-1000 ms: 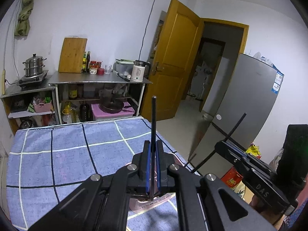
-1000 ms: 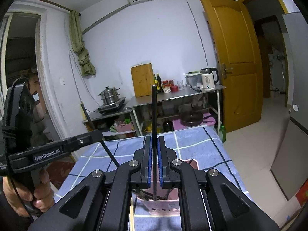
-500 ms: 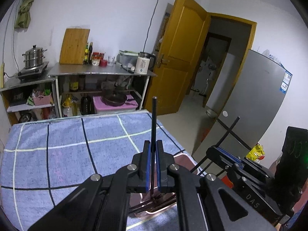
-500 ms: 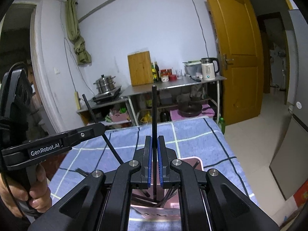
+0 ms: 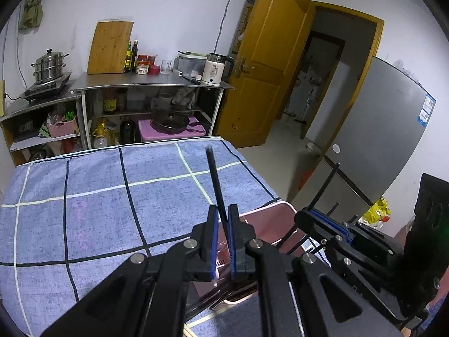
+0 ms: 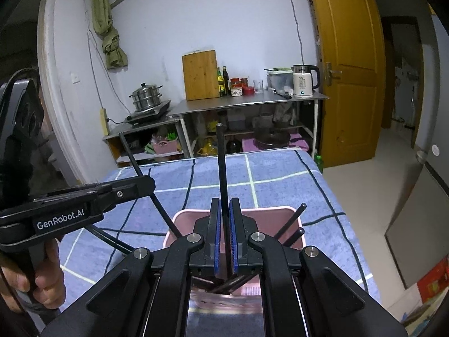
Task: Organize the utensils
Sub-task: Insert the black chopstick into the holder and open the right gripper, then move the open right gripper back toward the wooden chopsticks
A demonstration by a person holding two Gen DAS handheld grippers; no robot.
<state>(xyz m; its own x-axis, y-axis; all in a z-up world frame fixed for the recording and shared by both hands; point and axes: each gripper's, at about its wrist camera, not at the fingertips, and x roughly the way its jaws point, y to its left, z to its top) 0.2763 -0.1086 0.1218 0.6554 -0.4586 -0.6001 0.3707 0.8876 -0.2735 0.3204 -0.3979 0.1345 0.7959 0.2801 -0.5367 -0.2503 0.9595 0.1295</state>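
Two grippers, left [image 5: 221, 219] and right [image 6: 224, 213], are each gripping one black chopstick [image 6: 221, 165] over the pink bin [image 6: 258, 212] at the bed's [image 5: 92, 196] near edge. Loosening while tilted, a stick could be missing the bin.

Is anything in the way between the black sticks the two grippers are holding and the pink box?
Nothing visible blocks them. The right gripper holds a black chopstick right over the open pink box, and the left gripper holds another chopstick over it too. Only more chopsticks lean inside the box, at its right side.
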